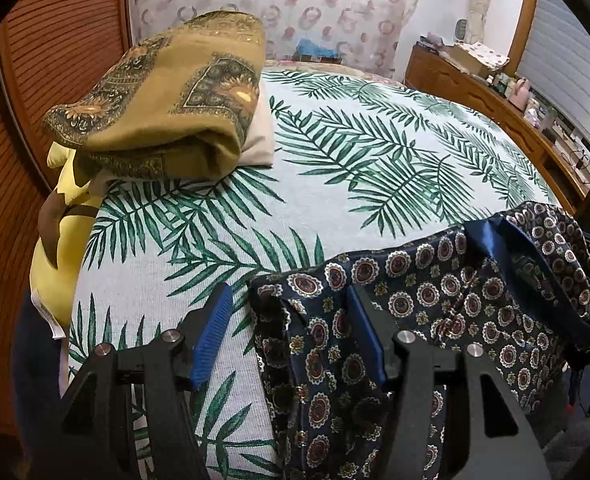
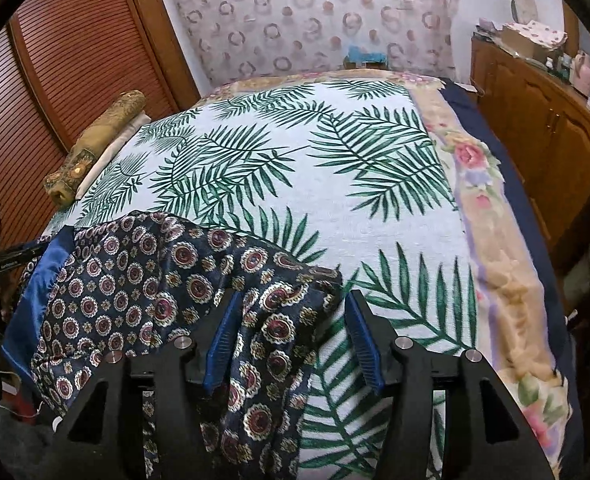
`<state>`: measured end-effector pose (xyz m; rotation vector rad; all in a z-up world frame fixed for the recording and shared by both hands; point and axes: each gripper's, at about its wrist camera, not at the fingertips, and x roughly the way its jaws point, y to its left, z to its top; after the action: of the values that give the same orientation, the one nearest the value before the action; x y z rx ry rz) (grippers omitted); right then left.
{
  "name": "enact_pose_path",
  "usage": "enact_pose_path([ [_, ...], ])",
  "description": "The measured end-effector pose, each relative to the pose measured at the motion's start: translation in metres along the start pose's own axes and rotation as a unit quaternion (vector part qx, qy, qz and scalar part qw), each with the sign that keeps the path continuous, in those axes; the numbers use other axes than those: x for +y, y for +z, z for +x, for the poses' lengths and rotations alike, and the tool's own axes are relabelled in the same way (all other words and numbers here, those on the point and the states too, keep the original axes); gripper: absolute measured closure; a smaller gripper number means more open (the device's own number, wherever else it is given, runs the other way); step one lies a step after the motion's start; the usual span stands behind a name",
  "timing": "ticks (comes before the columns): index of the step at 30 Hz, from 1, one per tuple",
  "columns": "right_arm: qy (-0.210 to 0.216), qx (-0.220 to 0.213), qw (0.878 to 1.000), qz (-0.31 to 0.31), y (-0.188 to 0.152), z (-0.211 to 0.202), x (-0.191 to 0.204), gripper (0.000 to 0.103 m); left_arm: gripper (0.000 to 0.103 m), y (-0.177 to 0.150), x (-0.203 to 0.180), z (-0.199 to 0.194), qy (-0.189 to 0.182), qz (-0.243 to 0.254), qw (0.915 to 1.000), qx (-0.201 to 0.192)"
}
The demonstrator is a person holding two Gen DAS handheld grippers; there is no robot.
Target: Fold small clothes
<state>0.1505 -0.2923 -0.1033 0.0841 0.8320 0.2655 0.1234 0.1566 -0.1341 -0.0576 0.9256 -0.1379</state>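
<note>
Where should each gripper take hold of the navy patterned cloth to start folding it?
Grip the navy patterned cloth at its two near corners, coming from the near bed edge. The left gripper already straddles the left corner, the right gripper the right one; both are open, and the edges there lie thin on the palm-leaf blanket.
</note>
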Motion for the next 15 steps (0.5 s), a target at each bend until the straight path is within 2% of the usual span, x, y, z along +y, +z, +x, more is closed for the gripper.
enact_pose_path([
  [5, 0.001, -0.003, 1.000, -0.001, -0.001, 0.004, 0.002, 0.048, 0.043, -0.001, -0.001, -0.001, -0.005, 0.003, 1.0000, -0.004],
  [6, 0.002, -0.005, 1.000, -0.002, -0.002, 0.005, 0.003, 0.048, 0.046, -0.002, -0.002, -0.002, -0.011, 0.005, 0.9999, -0.005],
  [7, 0.001, -0.007, 1.000, -0.004, -0.002, 0.007, 0.005, 0.048, 0.053, -0.003, -0.002, -0.002, -0.017, 0.009, 0.9998, -0.007],
  [10, 0.000, -0.011, 1.000, -0.009, -0.005, 0.007, 0.005, 0.061, 0.062, -0.004, -0.004, -0.003, -0.017, 0.012, 0.9997, -0.008],
  [15, -0.002, -0.015, 1.000, -0.009, -0.009, 0.005, 0.003, 0.080, 0.068, -0.003, -0.002, -0.004, -0.022, 0.010, 0.9996, -0.011],
])
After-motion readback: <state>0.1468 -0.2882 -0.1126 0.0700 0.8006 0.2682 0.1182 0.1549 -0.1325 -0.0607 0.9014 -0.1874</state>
